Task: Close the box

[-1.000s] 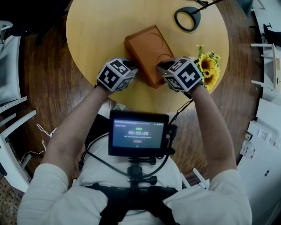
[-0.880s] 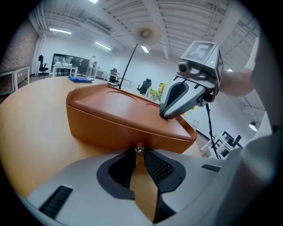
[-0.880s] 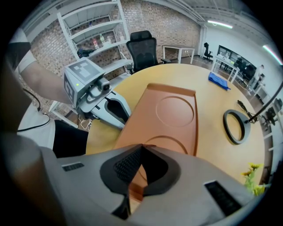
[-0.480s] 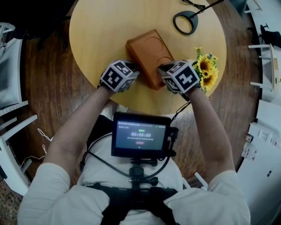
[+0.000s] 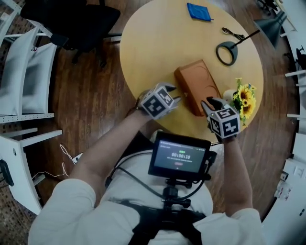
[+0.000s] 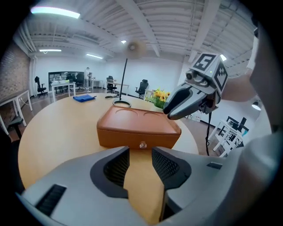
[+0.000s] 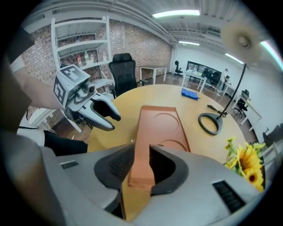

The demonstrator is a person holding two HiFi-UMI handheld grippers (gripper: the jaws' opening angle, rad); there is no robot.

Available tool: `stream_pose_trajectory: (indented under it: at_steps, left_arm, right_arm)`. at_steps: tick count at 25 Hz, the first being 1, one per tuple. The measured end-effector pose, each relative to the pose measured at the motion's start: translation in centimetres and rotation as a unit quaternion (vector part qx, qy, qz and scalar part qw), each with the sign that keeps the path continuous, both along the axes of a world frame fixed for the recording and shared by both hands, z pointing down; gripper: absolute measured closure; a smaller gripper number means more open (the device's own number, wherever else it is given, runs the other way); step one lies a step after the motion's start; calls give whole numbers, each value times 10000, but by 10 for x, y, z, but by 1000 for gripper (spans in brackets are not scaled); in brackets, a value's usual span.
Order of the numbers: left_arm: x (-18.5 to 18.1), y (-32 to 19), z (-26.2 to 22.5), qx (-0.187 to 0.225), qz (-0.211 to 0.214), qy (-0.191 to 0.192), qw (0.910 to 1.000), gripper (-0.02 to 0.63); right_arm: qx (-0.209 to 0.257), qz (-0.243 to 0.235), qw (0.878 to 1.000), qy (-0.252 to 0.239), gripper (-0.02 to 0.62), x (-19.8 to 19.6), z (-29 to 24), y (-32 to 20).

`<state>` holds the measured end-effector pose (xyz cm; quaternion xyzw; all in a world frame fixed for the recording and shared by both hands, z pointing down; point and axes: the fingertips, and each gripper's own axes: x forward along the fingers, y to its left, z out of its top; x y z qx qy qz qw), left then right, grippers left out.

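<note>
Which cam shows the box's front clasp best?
Left gripper view: the clasp faces the camera, centred on the front of the closed box. Right gripper view sees the box end-on, the clasp at most a glint at its edge. Head view shows only its top.

box [image 5: 198,86], cloth [image 5: 198,11] on round table [image 5: 158,52]

The box [image 5: 198,86] is a plain warm orange-brown, its only pattern two circles pressed into the lid, and the table [image 5: 153,43] is pale yellow wood. The cloth [image 5: 198,11] is bright blue, the sunflowers [image 5: 245,98] are yellow, the lamp ring [image 5: 228,52] is black, and the floor [image 5: 91,105] is dark brown planks.
</note>
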<state>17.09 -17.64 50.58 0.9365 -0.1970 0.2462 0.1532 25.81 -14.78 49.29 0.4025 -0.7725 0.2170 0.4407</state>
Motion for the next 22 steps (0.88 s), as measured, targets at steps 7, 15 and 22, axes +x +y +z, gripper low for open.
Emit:
stream_pose_trajectory:
  at_steps: [7, 15, 22]
  left_arm:
    - [-86, 26, -69, 107, 393, 156, 9991, 443]
    - [-158, 58, -117, 219, 1288, 402, 9906, 443]
    - [-170, 89, -115, 159, 1906, 454, 9805, 443]
  right_arm:
    - [576, 1244, 9888, -599, 483, -68, -49, 54]
    - [1039, 3017, 9430, -943, 483, -136, -60, 152]
    - [1019, 4162, 8969, -1093, 483, -160, -42, 236]
